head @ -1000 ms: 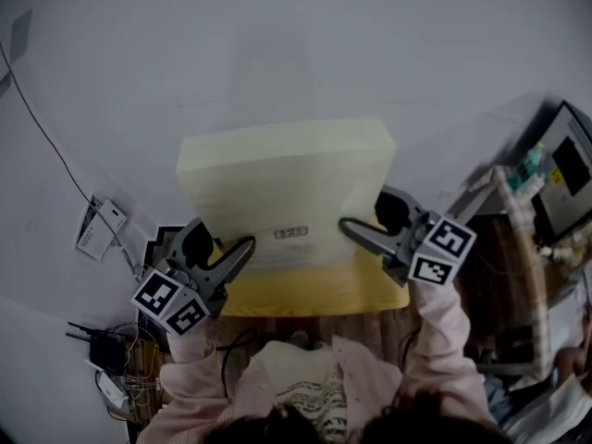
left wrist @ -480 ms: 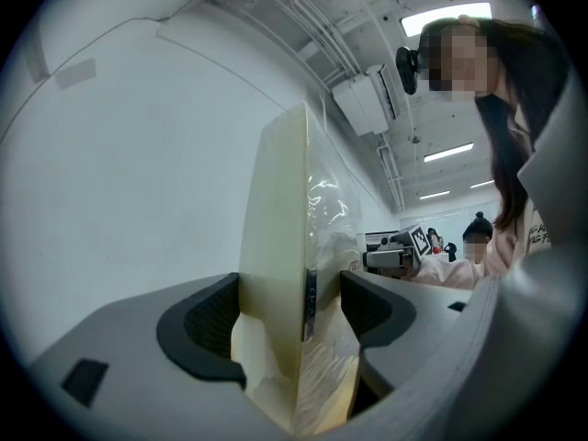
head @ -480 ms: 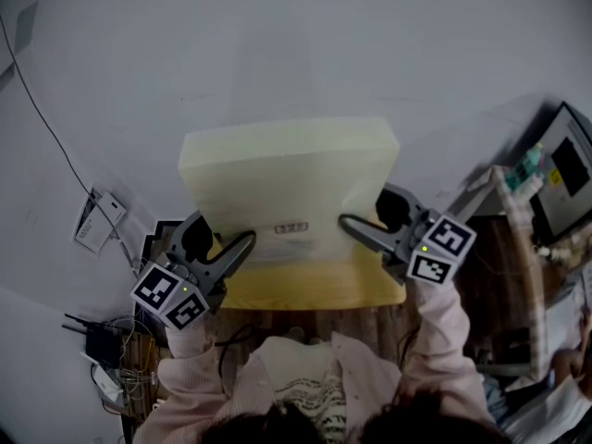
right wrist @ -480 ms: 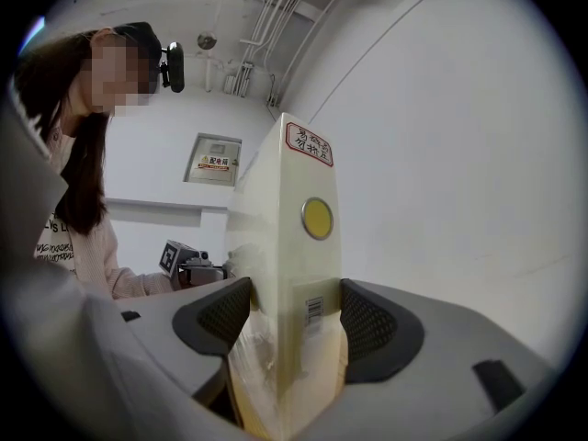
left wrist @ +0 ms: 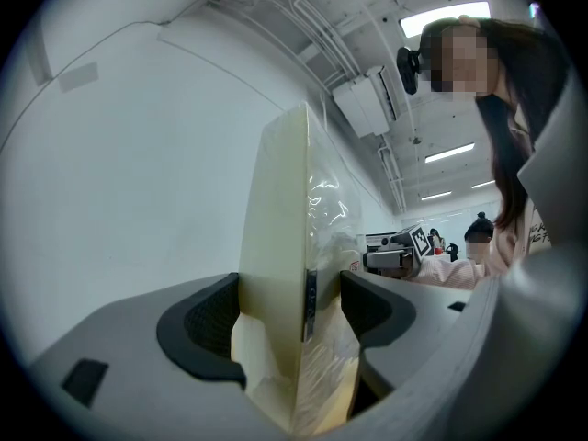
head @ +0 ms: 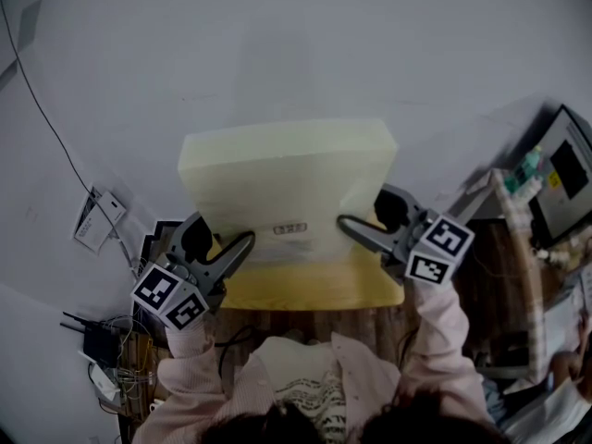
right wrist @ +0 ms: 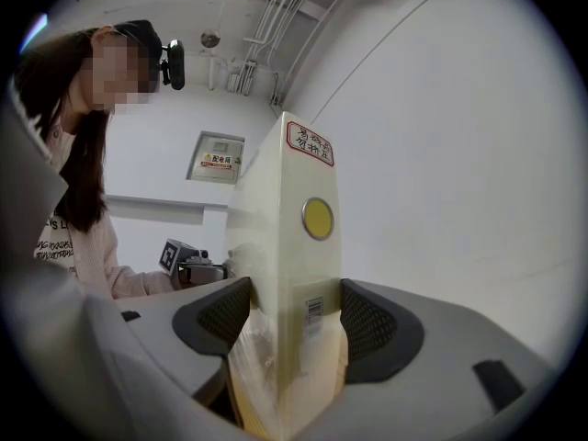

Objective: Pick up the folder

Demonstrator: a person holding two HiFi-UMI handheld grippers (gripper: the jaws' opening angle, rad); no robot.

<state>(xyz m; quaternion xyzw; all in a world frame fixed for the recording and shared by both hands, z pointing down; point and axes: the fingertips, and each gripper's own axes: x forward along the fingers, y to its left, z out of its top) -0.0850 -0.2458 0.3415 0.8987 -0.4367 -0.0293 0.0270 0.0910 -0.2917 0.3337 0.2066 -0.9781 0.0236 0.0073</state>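
Two hand-held grippers hold the thick pale-yellow box-file folder (head: 287, 178) upright at the centre of the head view, in front of a plain white wall (head: 277, 44). No table or other support shows under it, only wooden floor (head: 305, 326) at the lower edge of the frame. The left gripper (head: 242, 245) is clamped across the folder's lower left edge. In the left gripper view its dark ribbed pads (left wrist: 209, 324) sit on either side of the slab, and crinkled clear plastic wrap (left wrist: 331, 200) covers the face nearer the person. The right gripper (head: 350, 228) is closed on the lower right edge. Its own view shows the pads flanking the narrow spine, which carries a red-bordered label (right wrist: 310, 143), a round yellow disc (right wrist: 318, 219) and a small barcode sticker (right wrist: 313, 312). Both grips look low on the folder, so most of its bulk stands above the jaws. The likeliest fault is that the top tips toward or away from the person and pivots in the pads. On the left side the glossy wrap could slide under the pad, so that corner sags. If the two hands drift apart or twist unevenly, one edge could pull free and the folder would drop to the floor.
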